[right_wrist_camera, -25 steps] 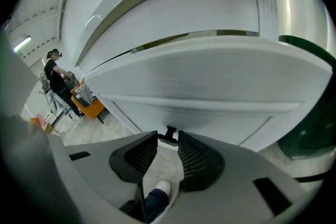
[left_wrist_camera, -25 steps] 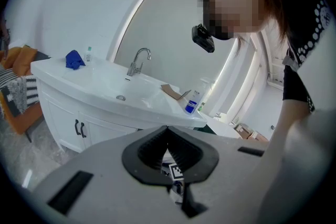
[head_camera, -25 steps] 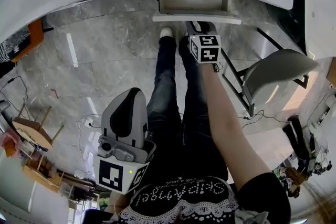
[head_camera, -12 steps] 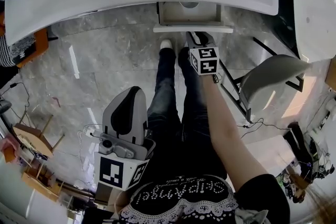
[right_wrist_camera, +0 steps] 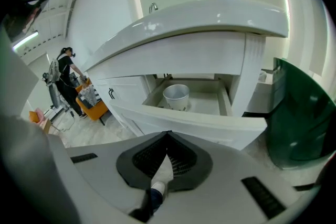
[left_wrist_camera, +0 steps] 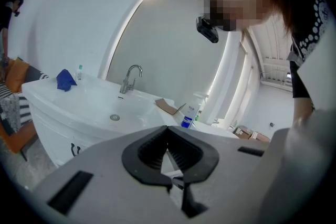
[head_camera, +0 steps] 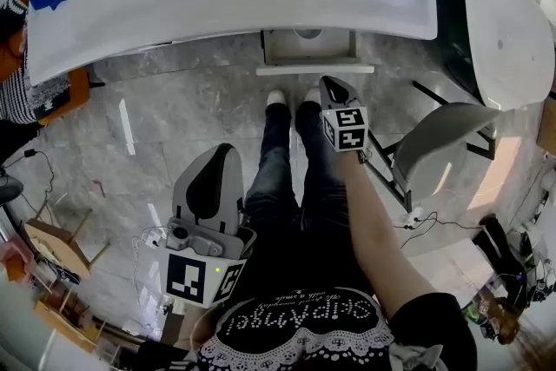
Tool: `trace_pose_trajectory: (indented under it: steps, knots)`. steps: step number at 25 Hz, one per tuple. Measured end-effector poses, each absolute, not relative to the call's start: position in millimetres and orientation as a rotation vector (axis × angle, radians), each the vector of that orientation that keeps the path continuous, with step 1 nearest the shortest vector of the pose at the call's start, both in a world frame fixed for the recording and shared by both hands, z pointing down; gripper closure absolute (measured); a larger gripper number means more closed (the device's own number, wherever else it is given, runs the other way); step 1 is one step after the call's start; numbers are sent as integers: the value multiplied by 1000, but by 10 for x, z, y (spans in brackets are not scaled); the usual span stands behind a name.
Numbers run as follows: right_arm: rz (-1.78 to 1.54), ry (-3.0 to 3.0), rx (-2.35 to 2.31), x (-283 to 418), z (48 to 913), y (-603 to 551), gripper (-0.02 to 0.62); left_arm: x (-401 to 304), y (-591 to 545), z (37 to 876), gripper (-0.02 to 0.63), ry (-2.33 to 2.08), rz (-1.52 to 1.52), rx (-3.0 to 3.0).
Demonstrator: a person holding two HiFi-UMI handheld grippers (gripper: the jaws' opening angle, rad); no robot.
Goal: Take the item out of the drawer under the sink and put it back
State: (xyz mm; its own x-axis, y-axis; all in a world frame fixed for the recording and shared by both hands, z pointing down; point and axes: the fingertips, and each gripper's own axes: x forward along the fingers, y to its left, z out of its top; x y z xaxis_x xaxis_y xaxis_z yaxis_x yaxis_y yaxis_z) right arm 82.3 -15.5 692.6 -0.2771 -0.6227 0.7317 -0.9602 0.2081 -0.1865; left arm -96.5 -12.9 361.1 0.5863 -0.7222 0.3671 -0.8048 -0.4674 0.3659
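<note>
Looking out past the right gripper (right_wrist_camera: 167,136), the first thing beyond its tips is the front panel of the open drawer (right_wrist_camera: 195,119). Further in, on the gripper's left side of the drawer, a little cup (right_wrist_camera: 176,96) stands upright on the drawer floor, and the sink (right_wrist_camera: 210,18) hangs over the lot.

My guess is that the cup is light and rigid, maybe thin metal, with smooth, slightly tapered walls. That means it could slip if squeezed around the body. I'd take it by the rim, one jaw inside and one outside, on the side facing the gripper, and go easy so it doesn't tip.

The right gripper's jaws have just closed. The pads meet with nothing between them, and it's well short of the cup and not touching the drawer either.

The left gripper (left_wrist_camera: 168,129) is way back from everything, aimed across at the sink top. It's also closed up tip to tip and empty.

So the cup's not taken out yet.
</note>
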Motion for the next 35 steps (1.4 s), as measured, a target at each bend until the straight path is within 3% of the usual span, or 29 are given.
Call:
trace_pose_trajectory:
  steps: [12, 35]
  knots:
    - [737, -2044, 1587, 1115, 5989, -141, 578, -929, -245, 3148, 603, -1219, 118, 2444]
    - [426, -2320, 1754, 897, 4199, -118, 578, -794, -132, 2509, 603, -1149, -6, 2635]
